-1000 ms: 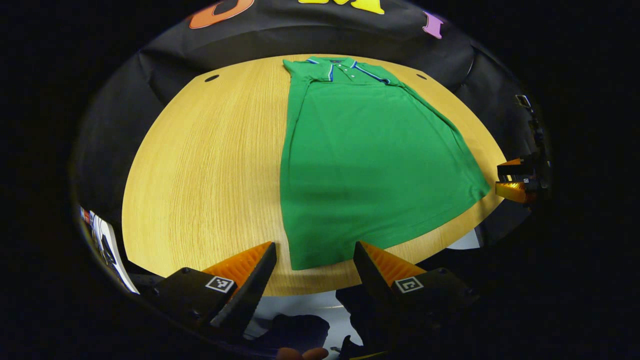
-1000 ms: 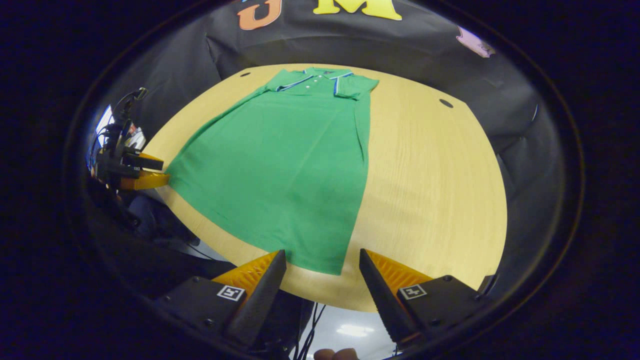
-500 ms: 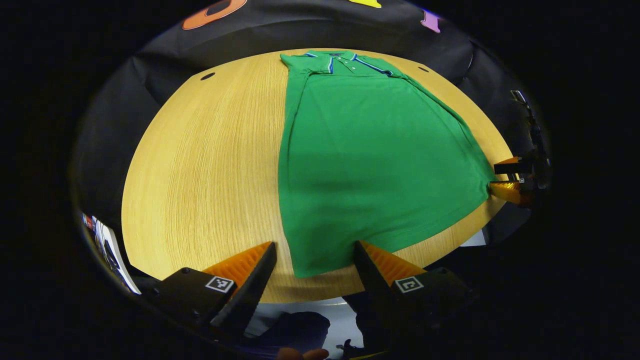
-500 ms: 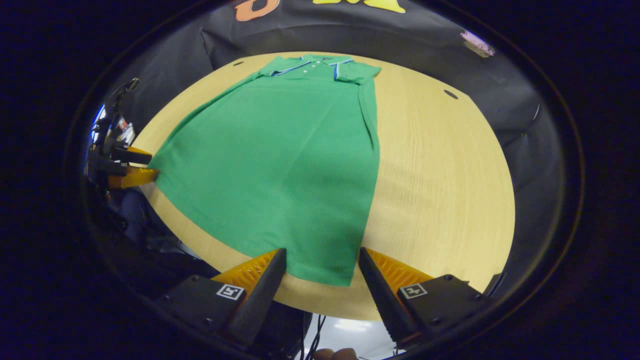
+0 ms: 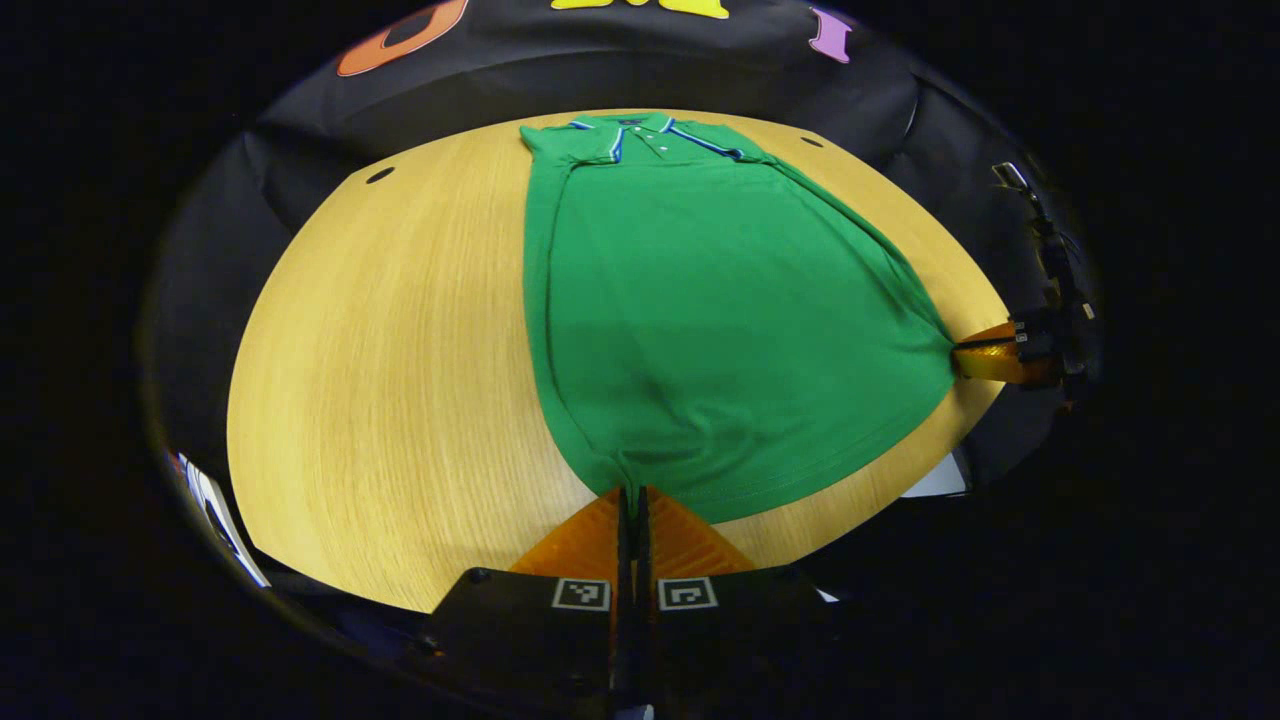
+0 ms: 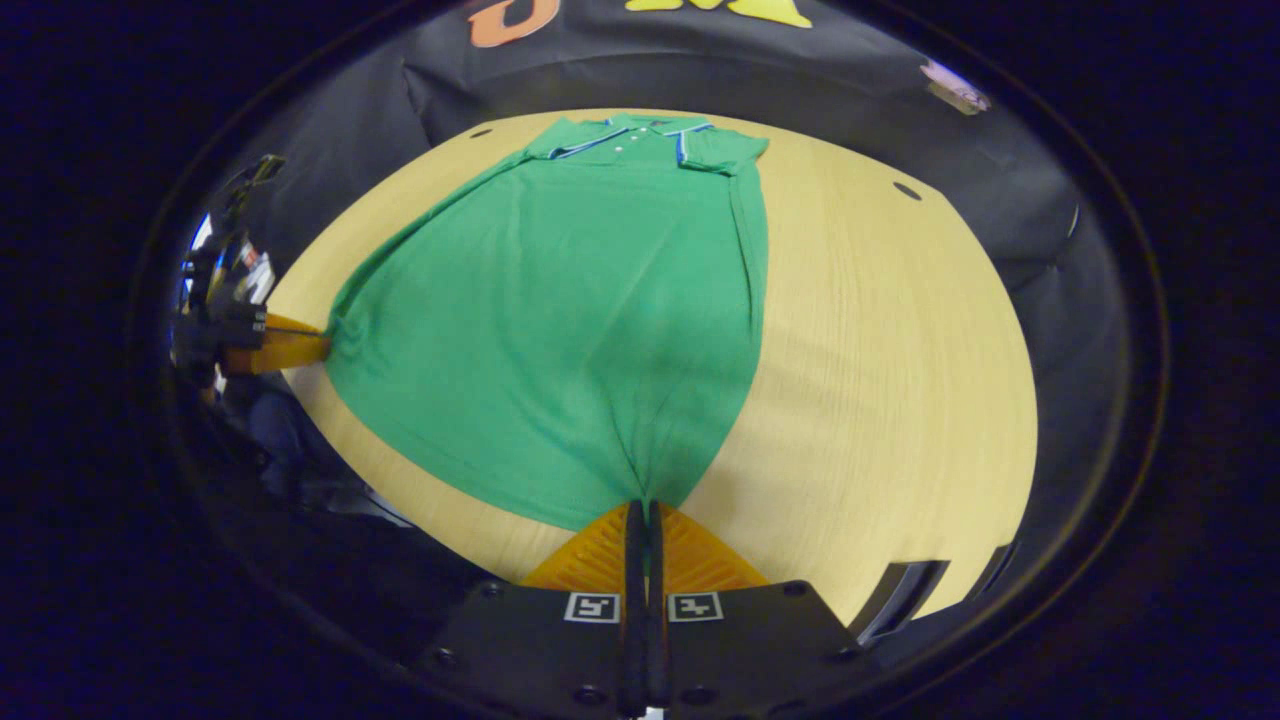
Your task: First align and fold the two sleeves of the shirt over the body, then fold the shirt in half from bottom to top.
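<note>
A green polo shirt [image 5: 720, 310] [image 6: 570, 320] lies flat on the round wooden table [image 5: 390, 340] [image 6: 880, 360], collar at the far side, both sleeves folded in over the body. My left gripper [image 5: 630, 492] is shut on the shirt's near-left hem corner, and the cloth bunches up at its tips. My right gripper [image 6: 643, 505] is shut on the near-right hem corner. In each view the other gripper shows far off at the opposite hem corner: the right gripper [image 5: 962, 358] in the left gripper view, the left gripper [image 6: 318, 345] in the right gripper view.
Black cloth walls ring the table. Two small dark holes [image 5: 380, 175] [image 5: 812, 142] sit in the tabletop near the far edge. Bare wood flanks the shirt on both sides. Pale floor shows beyond the table's near edge [image 5: 930, 482].
Both grippers went from open around the hem corners to shut on them. The hem is now pulled taut and curved between the two pinched corners.
</note>
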{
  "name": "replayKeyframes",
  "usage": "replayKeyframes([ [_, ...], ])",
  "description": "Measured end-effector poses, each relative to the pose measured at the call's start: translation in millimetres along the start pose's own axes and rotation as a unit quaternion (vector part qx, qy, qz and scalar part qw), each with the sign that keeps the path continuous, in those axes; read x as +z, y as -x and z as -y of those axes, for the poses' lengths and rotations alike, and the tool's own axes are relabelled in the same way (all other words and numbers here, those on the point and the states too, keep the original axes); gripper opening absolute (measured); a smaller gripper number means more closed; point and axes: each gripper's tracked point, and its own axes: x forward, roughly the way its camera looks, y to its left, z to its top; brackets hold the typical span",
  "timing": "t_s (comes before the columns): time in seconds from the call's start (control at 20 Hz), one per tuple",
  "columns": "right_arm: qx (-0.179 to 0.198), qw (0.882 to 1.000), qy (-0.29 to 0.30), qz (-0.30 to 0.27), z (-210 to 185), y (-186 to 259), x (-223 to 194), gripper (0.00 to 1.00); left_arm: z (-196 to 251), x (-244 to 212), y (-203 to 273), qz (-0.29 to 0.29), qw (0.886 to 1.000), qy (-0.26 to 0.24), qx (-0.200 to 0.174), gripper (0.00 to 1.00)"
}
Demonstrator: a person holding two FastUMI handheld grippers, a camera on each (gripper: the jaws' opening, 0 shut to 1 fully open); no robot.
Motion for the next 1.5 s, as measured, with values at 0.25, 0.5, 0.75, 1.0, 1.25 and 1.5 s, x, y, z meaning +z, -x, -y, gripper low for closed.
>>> replayKeyframes([
  [0.25, 0.032, 0.999, -0.038, 0.012, -3.3, 17.7, 16.3, 0.00, -4.5, 19.2, 13.2, 0.010, 0.999, 0.029, -0.009, 0.04],
  [0.5, 0.061, 0.994, -0.077, 0.045, 3.6, 39.9, 54.2, 0.02, -5.0, 47.7, 29.8, 0.032, 0.999, 0.035, -0.019, 0.04],
  [0.75, 0.087, 0.986, -0.120, 0.075, 12.8, 48.5, 92.8, 0.02, -6.5, 84.8, 38.3, 0.065, 0.997, 0.037, -0.025, 0.04],
  [1.0, 0.087, 0.979, -0.150, 0.107, 32.2, 56.1, 138.3, 0.02, -12.1, 138.4, 44.9, 0.104, 0.993, 0.045, -0.025, 0.04],
  [1.25, 0.081, 0.975, -0.154, 0.140, 48.0, 66.3, 187.8, 0.02, -19.3, 188.3, 55.2, 0.144, 0.988, 0.053, -0.026, 0.04],
  [1.5, 0.079, 0.973, -0.145, 0.162, 54.0, 75.1, 241.4, 0.02, -33.5, 228.7, 62.2, 0.168, 0.985, 0.042, -0.022, 0.04],
])
